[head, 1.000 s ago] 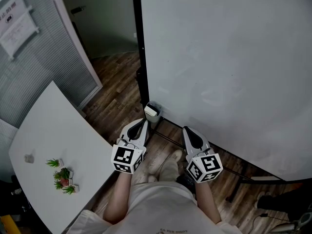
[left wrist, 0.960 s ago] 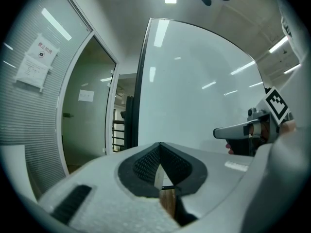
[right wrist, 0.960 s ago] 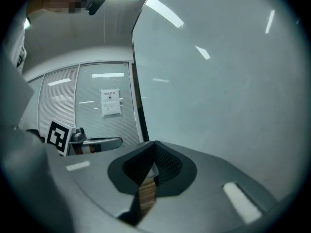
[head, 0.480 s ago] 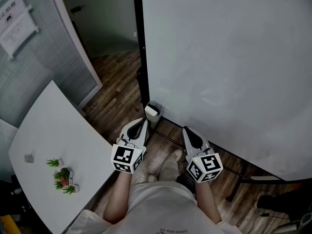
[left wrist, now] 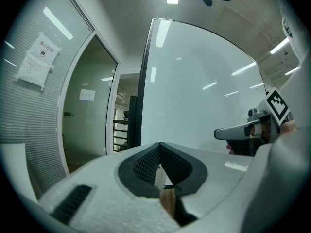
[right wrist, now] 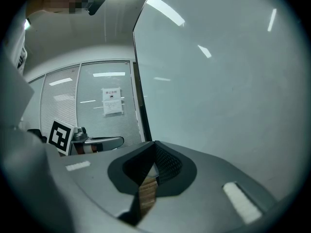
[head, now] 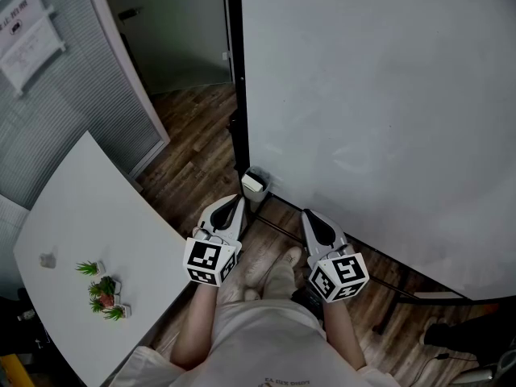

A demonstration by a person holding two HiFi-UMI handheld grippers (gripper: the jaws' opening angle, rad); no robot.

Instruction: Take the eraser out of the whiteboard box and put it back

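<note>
Standing before the tall white whiteboard (head: 379,111) on its black frame, we hold both tools low at the waist. The grey, marker-cubed left tool (head: 235,203) is clenched. In its own view the black ribbed pads (left wrist: 146,161) meet at the tip with nothing between them, and only the wooden plank floor (head: 193,168) shows through the slit below. The matching right tool (head: 310,215) is likewise clamped tight and empty, pads together. Neither touches anything.

The white block eraser (head: 251,183) lies inside the small dark whiteboard box (head: 260,195). The box sits at the board's lower left corner, beside the black upright. The left tool's tip is near that box but apart from it. The right tool is further off, pointing at the board's lower edge.

To our left, a white curved surface (head: 89,216) carries small green potted plants (head: 103,290), well apart from both tools.
</note>
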